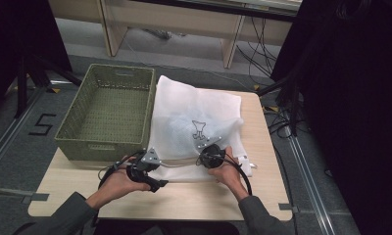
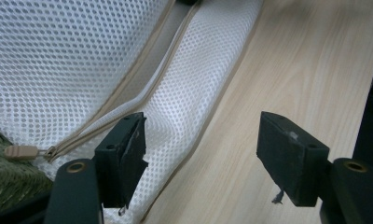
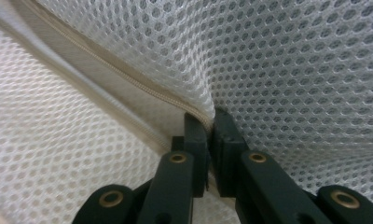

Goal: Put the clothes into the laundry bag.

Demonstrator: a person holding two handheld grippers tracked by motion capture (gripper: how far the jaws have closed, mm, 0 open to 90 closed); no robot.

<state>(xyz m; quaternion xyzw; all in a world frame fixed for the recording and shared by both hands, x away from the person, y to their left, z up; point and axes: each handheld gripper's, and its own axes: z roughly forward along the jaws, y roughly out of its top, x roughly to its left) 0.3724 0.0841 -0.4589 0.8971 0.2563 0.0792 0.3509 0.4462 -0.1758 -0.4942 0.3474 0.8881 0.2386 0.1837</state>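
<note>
Green woven basket (image 1: 106,115) sits on the left part of the wooden table (image 1: 184,198), long side running away from the near edge, a slot handle in its far wall. A strip of its weave appears at the lower left of the left gripper view (image 2: 7,179). Grey floor around the table; a black figure "5" (image 1: 41,124) is marked on it to the left. Pale wooden desk legs (image 1: 113,29) stand beyond. Black cables (image 1: 282,122) lie on the floor at right, beside dark curtains (image 1: 360,98).
</note>
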